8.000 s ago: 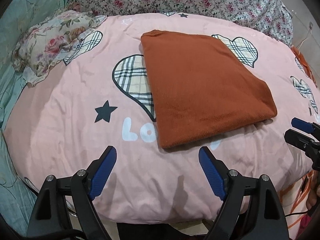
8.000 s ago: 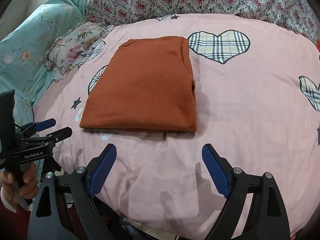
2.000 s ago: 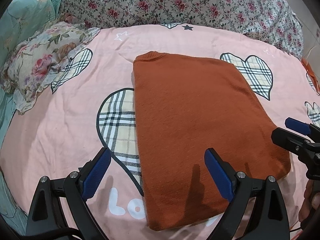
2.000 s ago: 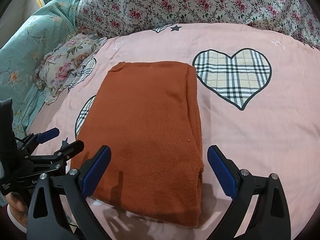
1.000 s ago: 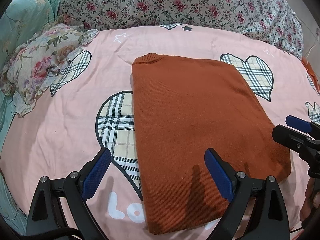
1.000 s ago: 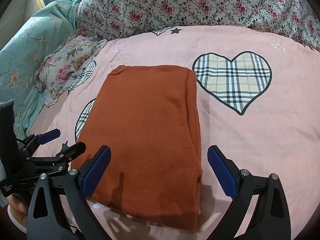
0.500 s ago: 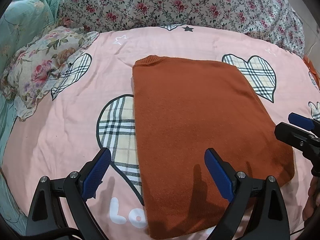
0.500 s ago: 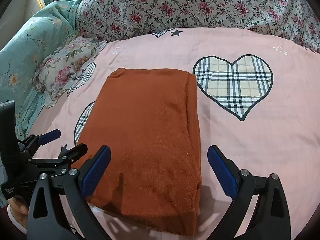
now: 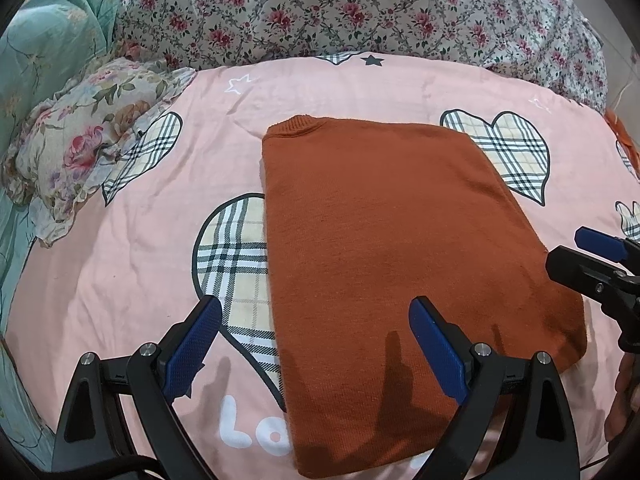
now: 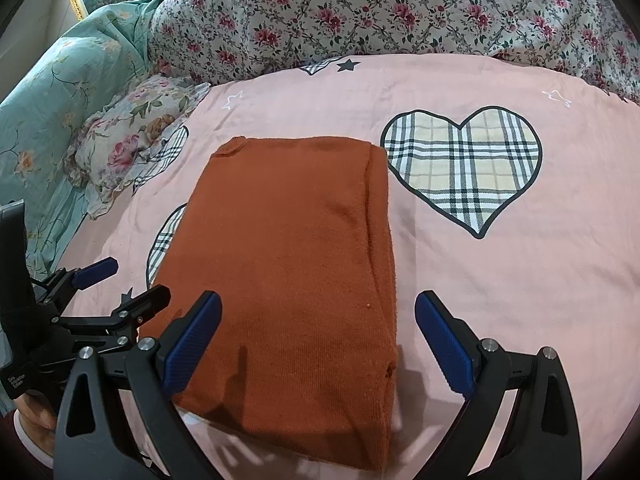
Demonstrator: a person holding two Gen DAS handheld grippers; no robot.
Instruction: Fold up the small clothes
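A rust-orange knitted garment (image 9: 392, 260) (image 10: 296, 264) lies folded into a flat rectangle on the pink quilt (image 9: 120, 260) (image 10: 500, 280), its ribbed collar at the far left corner. My left gripper (image 9: 314, 336) hangs open above the garment's near left edge, one blue pad over the plaid heart and the other over the knit. My right gripper (image 10: 318, 328) is open too, straddling the garment's near right edge. Neither holds anything. The right gripper (image 9: 588, 256) shows at the right border of the left wrist view, and the left gripper (image 10: 120, 284) shows at the left of the right wrist view.
A floral frilled pillow (image 9: 80, 152) (image 10: 132, 136) lies at the left of the quilt. A rose-patterned duvet (image 9: 340, 12) (image 10: 400, 12) is heaped along the back, with teal bedding (image 9: 44, 40) (image 10: 60, 92) on the far left. An orange cloth (image 9: 620, 136) peeks at the right edge.
Both grippers have come forward from the bed's edge to over the garment's near end, then drifted slightly. Both stay open. The garment has not moved.
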